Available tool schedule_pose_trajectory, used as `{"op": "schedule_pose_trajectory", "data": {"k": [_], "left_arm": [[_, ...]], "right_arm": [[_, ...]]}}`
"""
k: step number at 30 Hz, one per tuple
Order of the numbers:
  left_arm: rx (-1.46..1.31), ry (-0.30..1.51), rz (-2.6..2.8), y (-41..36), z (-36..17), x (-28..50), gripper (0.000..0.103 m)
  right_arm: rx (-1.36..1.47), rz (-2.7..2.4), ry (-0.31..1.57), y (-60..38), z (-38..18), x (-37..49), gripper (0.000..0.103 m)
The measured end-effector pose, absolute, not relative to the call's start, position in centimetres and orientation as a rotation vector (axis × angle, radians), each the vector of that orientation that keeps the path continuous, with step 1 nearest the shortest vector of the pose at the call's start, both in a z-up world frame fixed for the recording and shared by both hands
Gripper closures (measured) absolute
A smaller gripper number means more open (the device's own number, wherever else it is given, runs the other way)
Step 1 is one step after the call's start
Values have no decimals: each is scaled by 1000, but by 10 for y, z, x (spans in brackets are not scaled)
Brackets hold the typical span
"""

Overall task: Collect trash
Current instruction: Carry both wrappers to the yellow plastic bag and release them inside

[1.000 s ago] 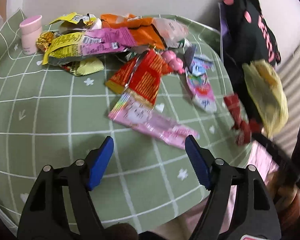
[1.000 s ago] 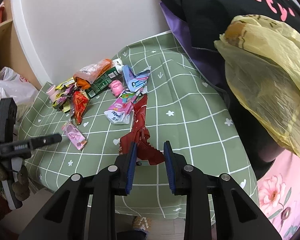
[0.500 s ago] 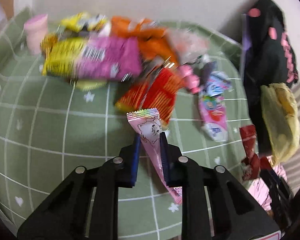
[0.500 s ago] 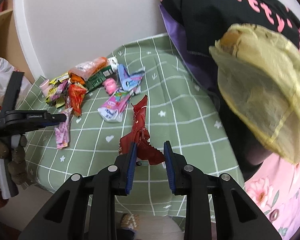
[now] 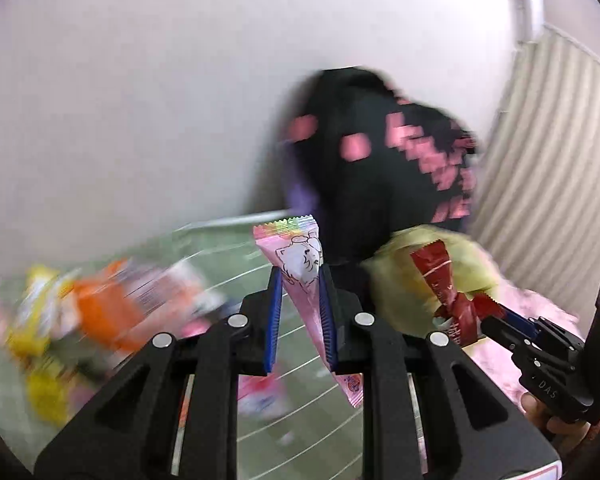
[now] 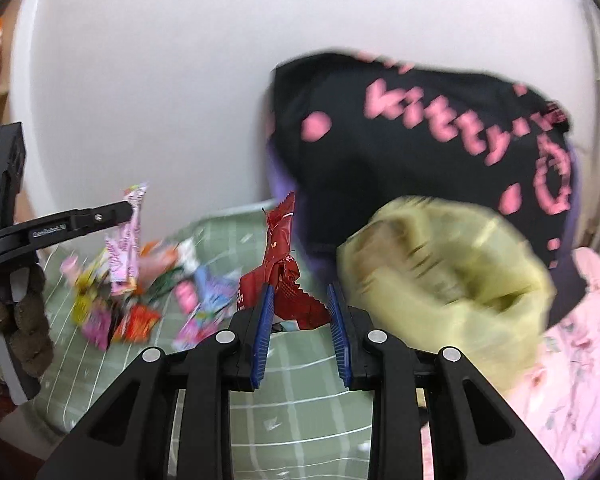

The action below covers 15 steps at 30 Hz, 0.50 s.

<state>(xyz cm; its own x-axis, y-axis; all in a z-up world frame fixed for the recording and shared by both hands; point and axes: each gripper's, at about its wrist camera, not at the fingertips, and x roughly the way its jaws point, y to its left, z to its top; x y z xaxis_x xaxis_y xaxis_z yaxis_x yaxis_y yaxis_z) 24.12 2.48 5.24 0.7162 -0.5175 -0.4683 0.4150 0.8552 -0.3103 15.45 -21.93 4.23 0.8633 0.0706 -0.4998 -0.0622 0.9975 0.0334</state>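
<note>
In the right wrist view, the left gripper [image 6: 134,210] at left pinched the pink wrapper [image 6: 126,248]; at centre the right gripper [image 6: 300,312] clamped the upright red wrapper [image 6: 280,240], nearer the yellow bag [image 6: 440,280] at right.

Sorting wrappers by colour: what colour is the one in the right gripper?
Dark red wrapper, clearest in the right wrist view.

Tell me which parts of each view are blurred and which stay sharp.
Left wrist view: left gripper and pink wrapper sharp; wrapper pile and black garment smeared. Right wrist view: right gripper and red wrapper sharp; yellow bag smeared.
</note>
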Motion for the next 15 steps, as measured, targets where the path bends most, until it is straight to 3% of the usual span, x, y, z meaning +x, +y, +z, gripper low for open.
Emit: {"op": "schedule_pose_trajectory", "data": {"k": [8,15], "left_arm": [[-112,582,-924,-92,87,265,86],[-36,619,-1031,-168,76,278,86]], "right_arm": [[15,-197,466,-296,96,121,77],[33,-193,537,-341,87,147,77]]}}
